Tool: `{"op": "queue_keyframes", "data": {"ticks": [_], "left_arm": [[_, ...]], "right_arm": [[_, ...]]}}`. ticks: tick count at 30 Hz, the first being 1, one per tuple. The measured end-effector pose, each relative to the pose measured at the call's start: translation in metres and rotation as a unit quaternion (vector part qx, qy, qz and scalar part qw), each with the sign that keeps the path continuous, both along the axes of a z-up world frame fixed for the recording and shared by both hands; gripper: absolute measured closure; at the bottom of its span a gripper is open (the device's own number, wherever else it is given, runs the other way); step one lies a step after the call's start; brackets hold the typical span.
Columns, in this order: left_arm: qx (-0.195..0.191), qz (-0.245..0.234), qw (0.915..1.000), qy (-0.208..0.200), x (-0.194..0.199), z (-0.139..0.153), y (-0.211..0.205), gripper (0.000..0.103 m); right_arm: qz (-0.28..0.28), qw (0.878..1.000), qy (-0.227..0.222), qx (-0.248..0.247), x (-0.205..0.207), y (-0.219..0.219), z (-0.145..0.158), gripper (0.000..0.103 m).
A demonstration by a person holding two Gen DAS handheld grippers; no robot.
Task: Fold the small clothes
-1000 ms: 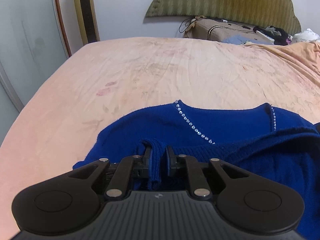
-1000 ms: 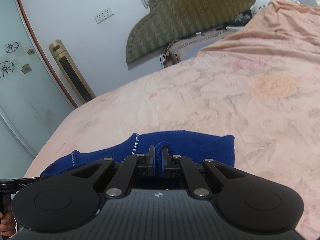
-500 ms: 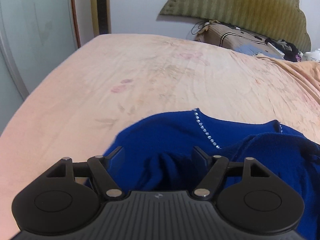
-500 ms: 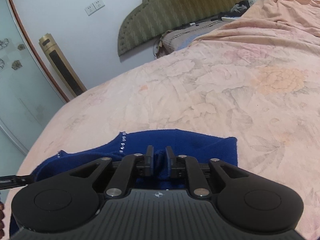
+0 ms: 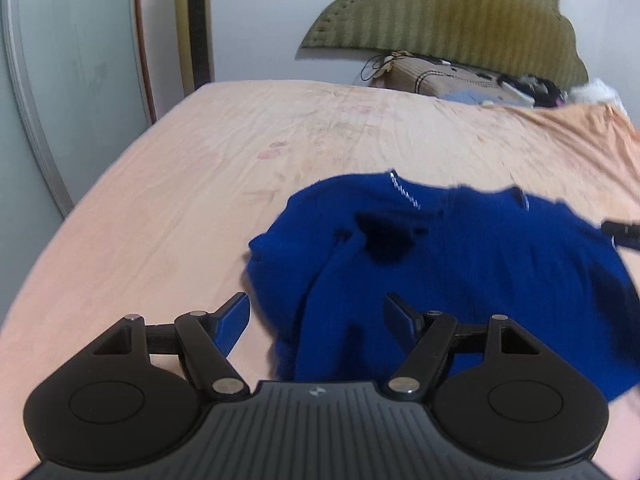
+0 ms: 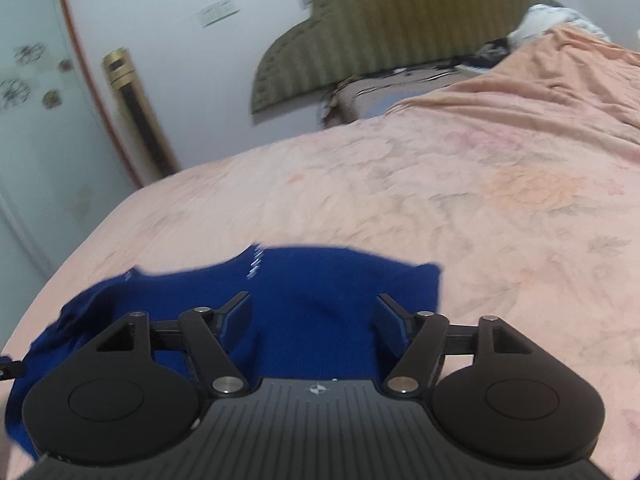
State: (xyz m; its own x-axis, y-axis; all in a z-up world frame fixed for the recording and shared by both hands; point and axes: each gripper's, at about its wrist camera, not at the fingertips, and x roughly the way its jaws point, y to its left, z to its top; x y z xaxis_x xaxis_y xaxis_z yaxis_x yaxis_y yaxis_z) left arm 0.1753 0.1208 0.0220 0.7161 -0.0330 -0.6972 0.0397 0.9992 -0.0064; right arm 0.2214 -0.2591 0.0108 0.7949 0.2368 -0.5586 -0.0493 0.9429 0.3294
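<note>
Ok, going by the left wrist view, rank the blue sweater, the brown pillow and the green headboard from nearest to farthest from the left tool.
1. Blue sweater, just ahead of the open left tool, slightly right.
2. Brown pillow, at the bed's far end, right.
3. Green headboard, behind the pillow, against the wall.

Sweater [image 5: 460, 264] on the bed [image 5: 200, 168], pillows [image 5: 448, 76] behind at the headboard [image 5: 452, 12], tower fan [image 5: 194, 24] left
</note>
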Motion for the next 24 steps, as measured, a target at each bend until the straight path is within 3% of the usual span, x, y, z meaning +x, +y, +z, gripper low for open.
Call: {"op": "queue_keyframes", "data": {"ticks": [5,9,11,14,17,19,20,24], "left_arm": [[0.065,-0.062,0.9945,-0.053,-0.012,0.01,-0.032,0.03],[0.081,-0.129,0.9868,-0.053,-0.001,0.007,-0.064,0.03],[0.102,-0.143,0.9829,-0.055,0.015,-0.001,-0.081,0.03],[0.169,-0.099,0.978,-0.071,0.049,-0.013,-0.1,0.029],[0.234,0.018,0.9682,-0.087,0.091,-0.014,-0.09,0.028],[0.223,0.099,0.9678,-0.063,0.106,-0.006,-0.069,0.03],[0.189,0.125,0.9723,-0.057,0.106,0.001,-0.054,0.03],[0.081,0.115,0.9894,-0.036,0.073,0.012,-0.02,0.03]], "right_arm": [[0.05,0.999,0.012,-0.009,-0.02,0.029,-0.002,0.025],[0.083,0.996,0.005,-0.031,-0.044,0.052,-0.004,0.009],[0.087,0.995,-0.001,-0.054,-0.053,0.062,-0.006,0.007],[0.08,0.995,-0.006,-0.064,-0.06,0.068,-0.009,0.008],[0.065,0.996,-0.022,-0.053,-0.067,0.062,-0.004,0.009],[0.047,0.996,-0.048,-0.062,-0.077,0.057,0.003,0.009],[0.037,0.995,-0.063,-0.074,-0.082,0.054,0.007,0.008],[0.021,0.991,-0.08,-0.102,-0.097,0.046,0.011,0.004]]}}
